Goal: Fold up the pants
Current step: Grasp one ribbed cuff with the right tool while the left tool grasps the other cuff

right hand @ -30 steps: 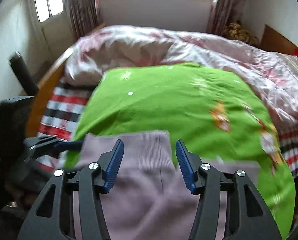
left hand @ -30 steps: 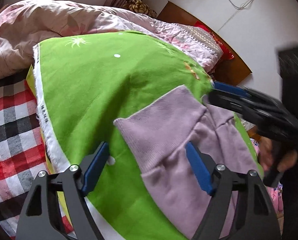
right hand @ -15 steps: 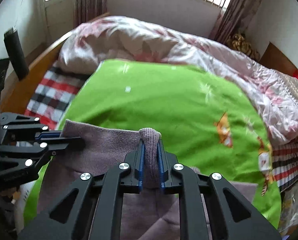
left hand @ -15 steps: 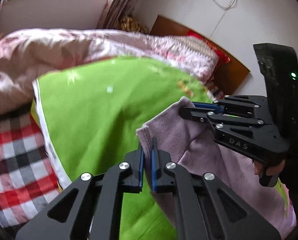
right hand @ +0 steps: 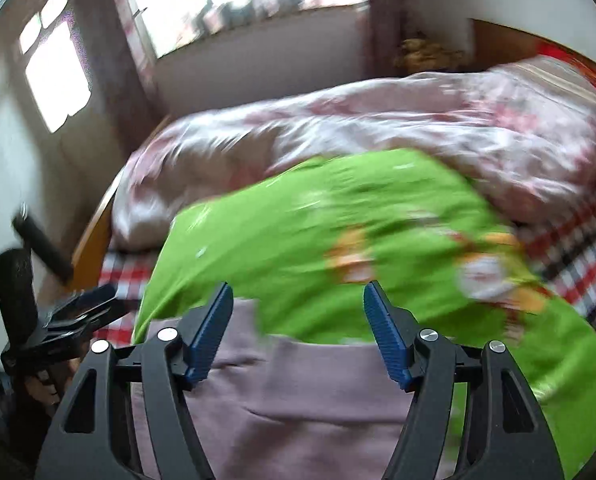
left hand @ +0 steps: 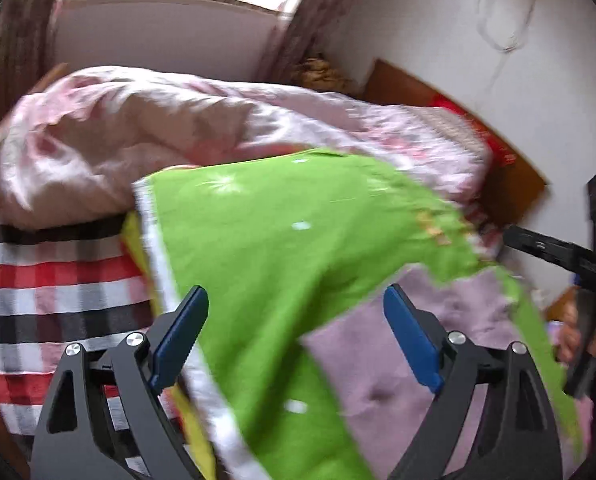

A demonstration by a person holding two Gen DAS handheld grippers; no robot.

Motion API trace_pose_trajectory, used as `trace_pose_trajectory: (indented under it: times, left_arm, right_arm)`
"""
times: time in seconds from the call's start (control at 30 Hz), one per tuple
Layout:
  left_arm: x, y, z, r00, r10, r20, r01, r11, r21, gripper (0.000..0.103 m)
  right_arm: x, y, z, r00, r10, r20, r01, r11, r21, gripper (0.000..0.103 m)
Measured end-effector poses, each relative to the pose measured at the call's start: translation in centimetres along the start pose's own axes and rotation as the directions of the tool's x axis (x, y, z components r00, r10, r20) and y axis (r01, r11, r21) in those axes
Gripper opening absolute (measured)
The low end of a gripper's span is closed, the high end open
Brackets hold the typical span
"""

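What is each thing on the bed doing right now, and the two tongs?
Left tongs: open, just opened, holding nothing.
Right tongs: open, just opened, holding nothing.
Purple pants: lying loose on the green sheet.
Green sheet: spread over the bed.
Pink quilt: bunched up behind.

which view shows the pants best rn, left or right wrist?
Right wrist. The mauve pants fill the lower centre there, their top edge visible against the green cloth, though blurred. The left wrist view shows only a slanted patch of them at lower right, partly behind a gripper finger.
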State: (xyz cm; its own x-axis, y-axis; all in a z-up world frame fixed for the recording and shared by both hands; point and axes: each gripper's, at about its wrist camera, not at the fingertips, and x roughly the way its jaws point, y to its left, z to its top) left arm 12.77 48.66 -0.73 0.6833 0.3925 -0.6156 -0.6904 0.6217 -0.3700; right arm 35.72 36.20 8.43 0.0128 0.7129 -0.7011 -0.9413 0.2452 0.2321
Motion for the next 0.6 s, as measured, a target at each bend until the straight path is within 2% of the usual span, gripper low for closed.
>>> trace_pose_trajectory:
  times: [0.03,0.07,0.1,0.13,0.17,0.23,0.3,0.37,0.4,0.43,0.47,0.53,0.57,0.6]
  left_arm:
    - [0.0,-1.0,0.1,0.996,-0.083,-0.035,0.084,0.996,0.008,0.089]
    - [0.4,-2.3,-0.1,0.976,-0.192,-0.101,0.194,0.981,0.014,0.089]
    - [0.9,-3.1,-0.3,0.955,-0.258,-0.144,0.262,0.965,0.010,0.089]
    - [1.8,-4.6,-0.8,0.912,-0.356,-0.203,0.361,0.933,-0.013,0.089]
    - [2.8,-5.8,-1.2,0.881,-0.406,-0.244,0.411,0.911,-0.034,0.089]
    - [4.6,-8.2,-2.1,0.850,-0.420,-0.319,0.434,0.900,-0.028,0.088]
    - [6.6,-10.3,-2.8,0.828,-0.429,-0.361,0.454,0.891,-0.017,0.088]
    - [8.5,-11.5,-3.4,0.817,-0.418,-0.399,0.445,0.895,-0.027,0.084]
    - [8.9,-12.0,-3.5,0.819,-0.410,-0.401,0.438,0.899,-0.024,0.079]
    - [9.4,-12.4,-3.6,0.832,-0.385,-0.400,0.417,0.909,-0.008,0.073]
    - [9.5,-12.6,-3.6,0.844,-0.360,-0.397,0.395,0.919,0.008,0.068]
    - [9.4,-12.6,-3.5,0.869,-0.314,-0.383,0.358,0.932,0.048,0.027]
    - [9.1,-12.4,-3.4,0.876,-0.303,-0.375,0.351,0.934,0.064,0.021]
    - [9.0,-12.1,-3.3,0.872,-0.319,-0.372,0.365,0.929,0.060,0.016]
  right_arm:
    - [-0.9,-1.7,-0.2,1.000,-0.027,-0.004,0.027,0.999,0.023,0.065]
    - [-1.2,-3.4,-0.7,0.999,-0.040,-0.025,0.042,0.998,0.055,0.065]
    - [-1.2,-5.3,-1.6,0.998,-0.031,-0.061,0.038,0.994,0.106,0.065]
    - [-1.1,-6.3,-2.3,0.996,-0.025,-0.082,0.036,0.991,0.132,0.065]
    - [-0.7,-7.0,-3.2,0.994,-0.014,-0.106,0.030,0.988,0.154,0.065]
    - [0.6,-8.2,-5.3,0.987,0.032,-0.160,0.001,0.980,0.199,0.062]
    - [1.6,-8.2,-6.5,0.982,0.071,-0.177,-0.032,0.977,0.213,0.058]
    - [2.6,-8.0,-7.4,0.979,0.090,-0.182,-0.050,0.976,0.211,0.050]
    - [2.8,-7.9,-7.6,0.980,0.104,-0.170,-0.066,0.973,0.220,0.041]
    - [2.7,-7.9,-7.5,0.981,0.119,-0.156,-0.082,0.971,0.223,0.032]
    - [2.6,-7.6,-7.4,0.982,0.112,-0.151,-0.079,0.975,0.210,0.029]
    - [1.9,-7.0,-7.1,0.985,0.085,-0.147,-0.059,0.983,0.172,0.018]
    - [1.5,-6.5,-6.9,0.986,0.076,-0.145,-0.054,0.987,0.151,0.017]
    - [1.1,-6.3,-6.8,0.987,0.068,-0.143,-0.050,0.990,0.131,0.016]
